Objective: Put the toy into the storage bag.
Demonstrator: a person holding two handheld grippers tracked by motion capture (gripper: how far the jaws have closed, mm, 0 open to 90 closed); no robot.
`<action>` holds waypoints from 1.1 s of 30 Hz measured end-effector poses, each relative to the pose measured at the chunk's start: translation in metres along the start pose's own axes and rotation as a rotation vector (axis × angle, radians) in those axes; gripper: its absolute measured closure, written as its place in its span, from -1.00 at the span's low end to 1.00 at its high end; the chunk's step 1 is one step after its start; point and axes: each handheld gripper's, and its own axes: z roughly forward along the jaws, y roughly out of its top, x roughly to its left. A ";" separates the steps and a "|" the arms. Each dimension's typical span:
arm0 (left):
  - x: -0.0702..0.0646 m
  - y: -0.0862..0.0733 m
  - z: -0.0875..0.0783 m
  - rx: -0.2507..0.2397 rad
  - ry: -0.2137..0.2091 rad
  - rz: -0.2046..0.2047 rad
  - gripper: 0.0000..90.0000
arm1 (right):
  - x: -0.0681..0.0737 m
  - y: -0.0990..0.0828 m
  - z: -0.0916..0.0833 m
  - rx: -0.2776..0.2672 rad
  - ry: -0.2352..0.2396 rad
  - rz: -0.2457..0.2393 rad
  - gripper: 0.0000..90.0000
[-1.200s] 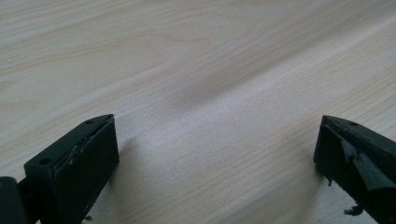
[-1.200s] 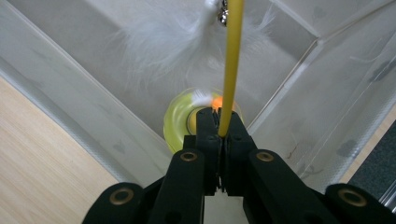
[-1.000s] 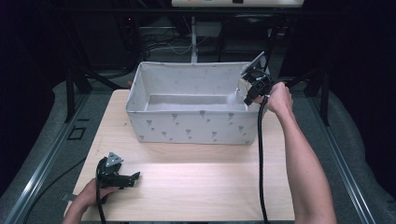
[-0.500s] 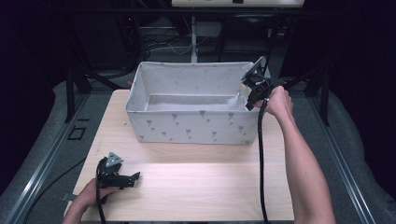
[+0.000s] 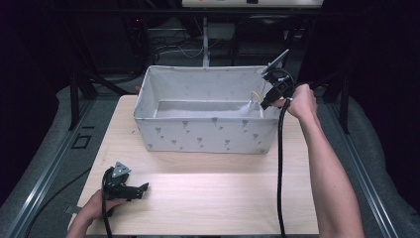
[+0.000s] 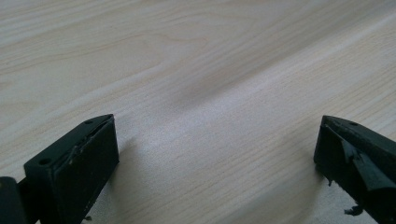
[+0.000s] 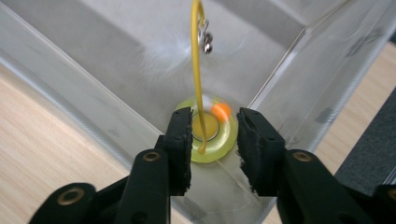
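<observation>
A white fabric bin [image 5: 208, 134] with a small grey pattern stands at the back of the wooden table [image 5: 223, 198]. My right gripper [image 5: 264, 103] hangs over the bin's right end, pointing down into its corner [image 7: 93, 79]. The jaws of the right gripper [image 7: 215, 116] have just been opening and stand apart. A thin yellow cord [image 7: 196, 60] with a small metal clasp [image 7: 205, 42] runs between them without being pressed. Below them is a yellow-green disc [image 7: 225, 140] with an orange spot. My left gripper [image 5: 141, 189] rests open on the table at the front left, nothing between its jaws [image 6: 217, 154].
The bin's walls rise well above the table and its grey floor [image 5: 198, 110] is bare. A black cable [image 5: 279, 173] trails from the right gripper along the forearm to the table's front edge. Dark frames and cables stand behind the table.
My right gripper has lifted slightly over the bin's right end and its jaws have parted; a bit of yellow now shows below it. The left hand has stayed put.
</observation>
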 end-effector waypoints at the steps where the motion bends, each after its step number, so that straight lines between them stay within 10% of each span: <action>1: 0.000 0.000 0.000 0.000 0.000 0.000 -1.00 | 0.002 0.000 -0.005 -0.012 0.002 -0.002 0.37; 16: 0.000 0.000 0.000 0.000 0.000 0.000 -1.00 | 0.049 0.003 -0.055 -0.088 0.010 -0.101 -0.46; 33: 0.000 0.000 0.001 -0.010 0.007 -0.002 -1.00 | 0.107 -0.036 -0.052 -0.107 0.031 -0.252 -0.86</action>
